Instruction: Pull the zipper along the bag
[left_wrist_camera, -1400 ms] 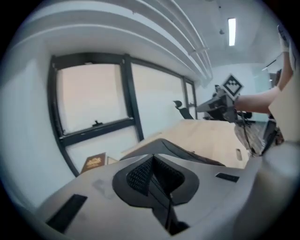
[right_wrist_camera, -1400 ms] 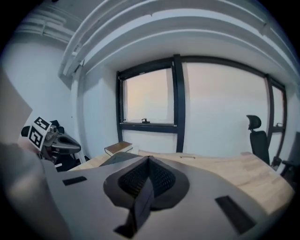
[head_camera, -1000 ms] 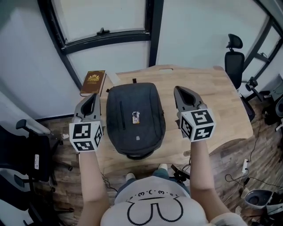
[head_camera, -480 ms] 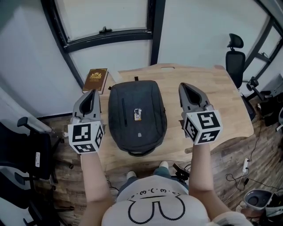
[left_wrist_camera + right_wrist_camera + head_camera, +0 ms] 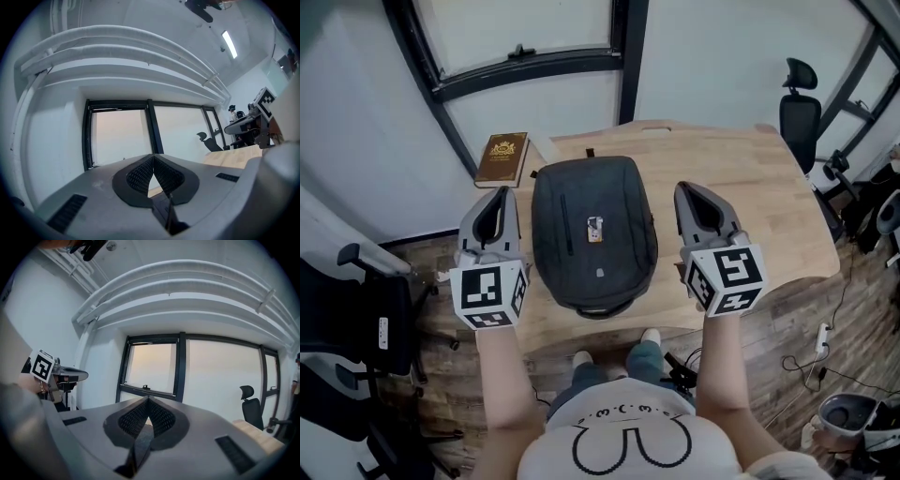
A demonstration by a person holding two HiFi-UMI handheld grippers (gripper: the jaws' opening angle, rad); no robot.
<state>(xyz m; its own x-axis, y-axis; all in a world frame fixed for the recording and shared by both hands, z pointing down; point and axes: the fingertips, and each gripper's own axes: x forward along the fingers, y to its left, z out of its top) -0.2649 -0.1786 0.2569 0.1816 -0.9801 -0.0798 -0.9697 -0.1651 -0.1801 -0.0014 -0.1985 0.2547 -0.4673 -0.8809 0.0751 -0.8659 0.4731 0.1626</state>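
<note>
Dark bag (image 5: pixel 593 234) flat on wooden table (image 5: pixel 750 206), centre, lengthwise near-to-far, small light tag (image 5: pixel 595 228) on top.

Your left gripper (image 5: pixel 501 192) just left of bag, your right gripper (image 5: pixel 682 189) just right. Neither touches it.

Both jaws pressed together, nothing between them.

Your forearms straight out from body, roughly parallel. Jaws aim far, toward window; marker cubes face you.

Brown book (image 5: pixel 502 159) at far-left table corner. Office chair (image 5: pixel 797 108) beyond far right.
</note>
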